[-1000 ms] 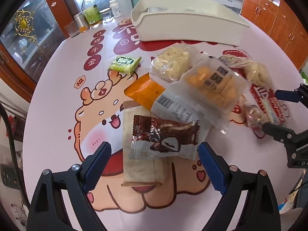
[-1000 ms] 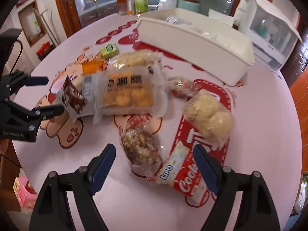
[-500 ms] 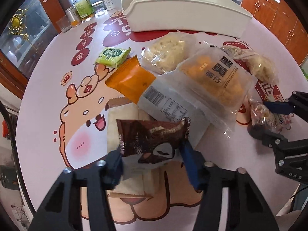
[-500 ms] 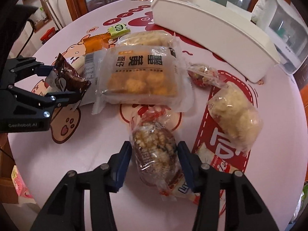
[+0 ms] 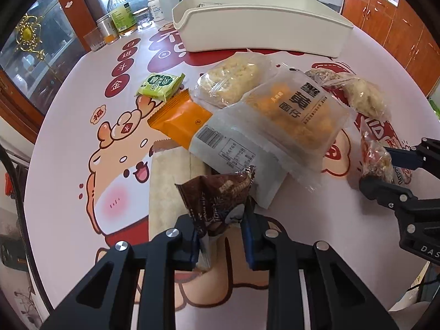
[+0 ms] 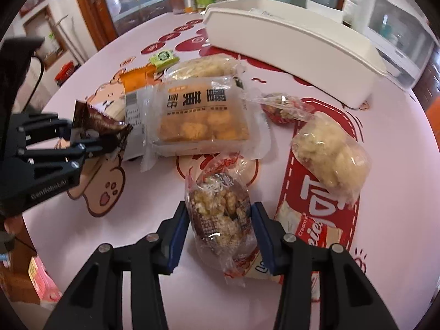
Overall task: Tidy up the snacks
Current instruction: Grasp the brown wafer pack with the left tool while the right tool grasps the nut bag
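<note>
Left wrist view: the left gripper [image 5: 221,231] has its fingers [image 5: 249,233] closing on a brown packet [image 5: 217,203], which is crumpled between the blue pads and tilted up off the bench [image 5: 68,126]. The packet sits over a beige wrapper [image 5: 170,187] lying flat on the cartoon-printed cloth. Just beyond it lies a clear bag of orange cakes [image 5: 291,115], overlapping an orange packet [image 5: 181,121]. A green sachet [image 5: 159,84] lies past the orange packet, and a bag of pale puffs [image 5: 233,79] touches the cake bag's far edge. A white tray [image 5: 258,33] stands at the far side of the bench, well apart from the brown packet. At the right edge the right gripper [image 5: 385,170] has a clear nut bag [image 5: 375,162] between its fingers.

Right wrist view: the right gripper [image 6: 220,233] has its fingers [image 6: 177,233] closing on the nut bag [image 6: 220,220], both blue pads against its sides. The bag lies partly on a cookie pack [image 6: 310,231] on the bench [image 6: 398,220]. A second bag of pale puffs [image 6: 330,154] lies to the right, and a small red-wrapped snack [image 6: 283,110] lies beyond it. The cake bag [image 6: 203,118] is in the middle, the tray [image 6: 297,41] behind. At the left, the left gripper [image 6: 96,140] pinches the brown packet [image 6: 101,129], lifted above the cloth.
</note>
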Demonstrator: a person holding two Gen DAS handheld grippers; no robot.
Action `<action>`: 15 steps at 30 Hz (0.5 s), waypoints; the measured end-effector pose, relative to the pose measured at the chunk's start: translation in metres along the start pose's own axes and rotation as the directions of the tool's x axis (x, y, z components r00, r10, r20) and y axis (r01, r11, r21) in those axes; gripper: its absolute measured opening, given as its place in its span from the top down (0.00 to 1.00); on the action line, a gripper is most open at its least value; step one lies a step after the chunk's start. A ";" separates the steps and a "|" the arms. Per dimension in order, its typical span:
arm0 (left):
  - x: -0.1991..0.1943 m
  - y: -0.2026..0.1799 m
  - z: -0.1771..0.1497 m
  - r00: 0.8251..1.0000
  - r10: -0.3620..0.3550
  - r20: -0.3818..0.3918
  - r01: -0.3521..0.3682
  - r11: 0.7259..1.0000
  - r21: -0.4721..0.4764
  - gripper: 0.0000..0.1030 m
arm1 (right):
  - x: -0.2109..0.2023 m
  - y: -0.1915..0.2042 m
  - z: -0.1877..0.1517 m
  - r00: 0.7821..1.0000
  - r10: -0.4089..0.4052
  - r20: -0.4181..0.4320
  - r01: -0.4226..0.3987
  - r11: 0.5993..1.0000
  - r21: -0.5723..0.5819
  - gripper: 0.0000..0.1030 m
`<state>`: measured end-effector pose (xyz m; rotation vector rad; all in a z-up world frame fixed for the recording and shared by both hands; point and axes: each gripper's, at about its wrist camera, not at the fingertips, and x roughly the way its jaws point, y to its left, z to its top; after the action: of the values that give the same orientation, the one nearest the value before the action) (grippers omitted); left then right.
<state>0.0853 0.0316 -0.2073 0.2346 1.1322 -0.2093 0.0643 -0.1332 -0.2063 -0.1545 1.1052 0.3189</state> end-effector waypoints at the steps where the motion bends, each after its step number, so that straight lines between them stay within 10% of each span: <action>1: -0.002 -0.001 -0.001 1.000 0.002 0.001 -0.002 1.000 0.004 0.78 | -0.004 0.000 -0.002 1.000 0.003 0.015 -0.004 1.000 0.015 0.55; 15: -0.062 -0.038 0.017 0.997 -0.020 0.081 0.015 0.998 0.059 0.78 | -0.062 -0.016 -0.014 0.987 0.038 0.154 -0.058 0.990 0.129 0.55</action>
<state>0.0641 -0.0064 -0.1466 0.2657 1.0486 -0.2655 0.0324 -0.1626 -0.1571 0.0154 0.9773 0.2941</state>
